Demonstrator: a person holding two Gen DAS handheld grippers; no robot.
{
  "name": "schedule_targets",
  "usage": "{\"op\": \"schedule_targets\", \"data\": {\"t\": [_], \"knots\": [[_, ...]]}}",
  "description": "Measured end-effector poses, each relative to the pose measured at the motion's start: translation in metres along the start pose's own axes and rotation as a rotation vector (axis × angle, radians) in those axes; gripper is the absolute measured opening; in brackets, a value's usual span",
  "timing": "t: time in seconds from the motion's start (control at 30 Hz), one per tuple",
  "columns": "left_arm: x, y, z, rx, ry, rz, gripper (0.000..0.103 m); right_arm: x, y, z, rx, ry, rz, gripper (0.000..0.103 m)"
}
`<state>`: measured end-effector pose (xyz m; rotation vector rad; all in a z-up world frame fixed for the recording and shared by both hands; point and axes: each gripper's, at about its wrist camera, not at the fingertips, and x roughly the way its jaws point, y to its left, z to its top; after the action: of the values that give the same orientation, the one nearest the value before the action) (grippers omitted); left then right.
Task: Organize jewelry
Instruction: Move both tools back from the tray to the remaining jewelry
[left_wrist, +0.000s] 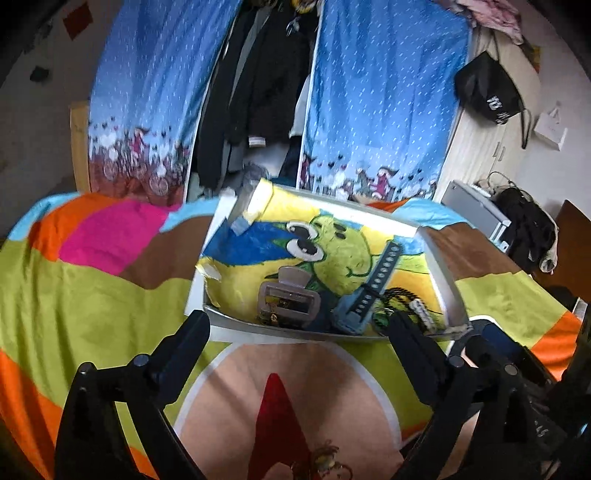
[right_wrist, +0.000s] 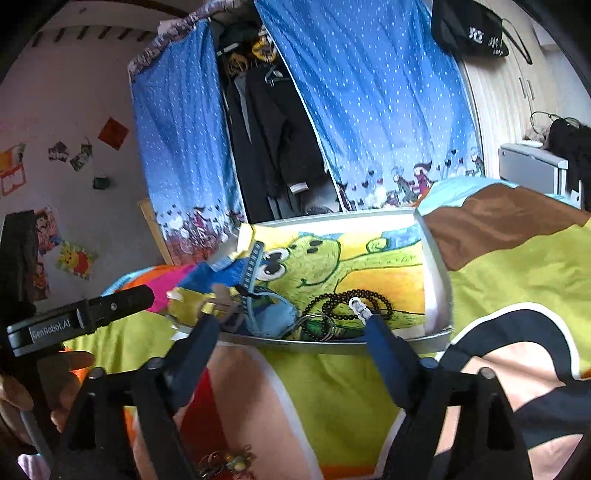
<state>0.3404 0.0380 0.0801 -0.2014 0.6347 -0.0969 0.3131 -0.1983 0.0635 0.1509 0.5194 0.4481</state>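
Both my grippers, left gripper (left_wrist: 299, 332) and right gripper (right_wrist: 291, 332), hover empty with jaws apart. Centre frame, the white cartoon-lined tray (left_wrist: 448, 280) already holds a grey hair claw (left_wrist: 286, 301), blue watch strap (left_wrist: 369, 291) and black bead necklace (right_wrist: 354, 301). A small beaded trinket (right_wrist: 225, 461) at bottom centre looks left to collect.

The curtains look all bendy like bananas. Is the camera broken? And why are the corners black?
Not broken. In both wrist views a fisheye lens bows the blue curtains and darkens the corners. In the left wrist view the tray looks a bit smeared; in the right wrist view the open right gripper is dim against the bright tray.
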Motion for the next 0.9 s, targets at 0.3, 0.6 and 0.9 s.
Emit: {"op": "schedule_targets", "data": {"t": [0.3,0.6,0.9], "knots": [[-0.077,-0.014,-0.025,0.055,-0.117,0.025,0.095,-0.071,0.020,0.000,-0.048,-0.062,0.012,0.101],[-0.140,-0.016,-0.066,0.045,-0.156,0.019,0.095,-0.133,0.053,-0.025,-0.111,-0.080,0.033,0.103],[-0.186,-0.014,-0.114,0.077,-0.186,0.045,0.095,-0.167,0.081,-0.063,-0.160,-0.063,0.010,0.103]]}}
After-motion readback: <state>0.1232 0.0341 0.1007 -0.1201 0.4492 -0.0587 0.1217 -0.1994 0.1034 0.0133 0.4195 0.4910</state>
